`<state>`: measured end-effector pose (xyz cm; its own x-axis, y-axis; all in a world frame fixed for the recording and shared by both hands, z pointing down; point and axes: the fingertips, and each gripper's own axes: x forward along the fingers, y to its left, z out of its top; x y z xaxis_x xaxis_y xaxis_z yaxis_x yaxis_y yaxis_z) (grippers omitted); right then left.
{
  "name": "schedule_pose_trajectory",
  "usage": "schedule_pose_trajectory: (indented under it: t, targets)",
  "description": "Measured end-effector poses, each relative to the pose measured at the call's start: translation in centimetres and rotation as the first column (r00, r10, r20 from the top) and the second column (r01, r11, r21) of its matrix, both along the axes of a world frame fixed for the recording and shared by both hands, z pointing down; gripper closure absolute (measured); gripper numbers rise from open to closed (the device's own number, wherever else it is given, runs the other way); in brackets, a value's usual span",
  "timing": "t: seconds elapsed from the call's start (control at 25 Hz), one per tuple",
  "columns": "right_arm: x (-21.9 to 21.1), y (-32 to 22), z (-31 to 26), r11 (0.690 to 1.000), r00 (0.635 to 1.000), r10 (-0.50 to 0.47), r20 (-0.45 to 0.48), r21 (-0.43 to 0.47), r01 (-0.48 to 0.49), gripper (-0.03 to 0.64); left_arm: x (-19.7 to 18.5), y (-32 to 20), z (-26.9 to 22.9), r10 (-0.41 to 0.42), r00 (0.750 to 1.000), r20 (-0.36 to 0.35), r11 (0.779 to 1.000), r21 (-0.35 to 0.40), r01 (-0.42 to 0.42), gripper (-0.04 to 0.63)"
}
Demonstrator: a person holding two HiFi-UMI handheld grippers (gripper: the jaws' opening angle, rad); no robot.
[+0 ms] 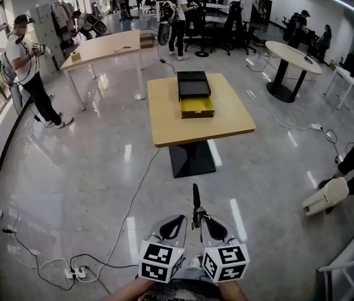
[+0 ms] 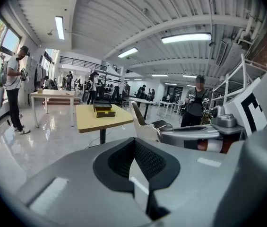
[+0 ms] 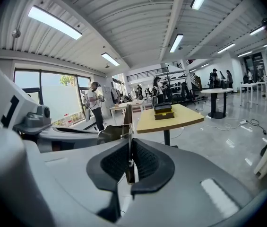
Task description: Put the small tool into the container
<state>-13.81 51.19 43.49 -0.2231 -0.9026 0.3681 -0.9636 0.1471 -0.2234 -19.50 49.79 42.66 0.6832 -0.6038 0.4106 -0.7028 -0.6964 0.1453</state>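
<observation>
Head view: R hand-held gripper (image 1: 207, 221) pinches small tool (image 1: 196, 198), L (image 1: 178, 221) closed, table (image 1: 227, 121) well ahead.

Square table (image 1: 164, 121), round table (image 1: 292, 54), power strip (image 1: 75, 272)

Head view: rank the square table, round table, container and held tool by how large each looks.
1. Square table
2. Container and round table: about alike, so left unranked
3. Tool in the right claw: smallest, though nearest the camera
</observation>
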Motion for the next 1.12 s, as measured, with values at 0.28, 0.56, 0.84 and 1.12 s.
schedule_pose_trajectory:
  t: [0.28,0.56,0.84,1.12]
  targets:
    - [8.2,-5.5,0.5,1.0,1.0,-0.025,0.015,-0.003,0.025,0.607,8.7,-5.2,0.5,-0.007,1.0,0.016,1.0,-0.014,0.007,0.589]
    - [16.9,-7.4,1.8,0.999,0.998,-0.049,0.041,0.004,0.049,0.607,17.9,-7.2,1.8,-0.021,0.999,0.042,1.0,-0.012,0.021,0.589]
    - [20.1,-9.2,3.2,0.997,0.996,-0.074,0.05,0.007,0.074,0.607,20.8,-8.8,3.1,-0.046,0.997,0.056,0.999,-0.01,0.047,0.589]
    - [21.1,-11.7,4.1,0.997,0.996,-0.079,0.042,0.002,0.079,0.607,21.9,-11.2,4.1,-0.047,0.998,0.051,0.999,-0.013,0.048,0.589]
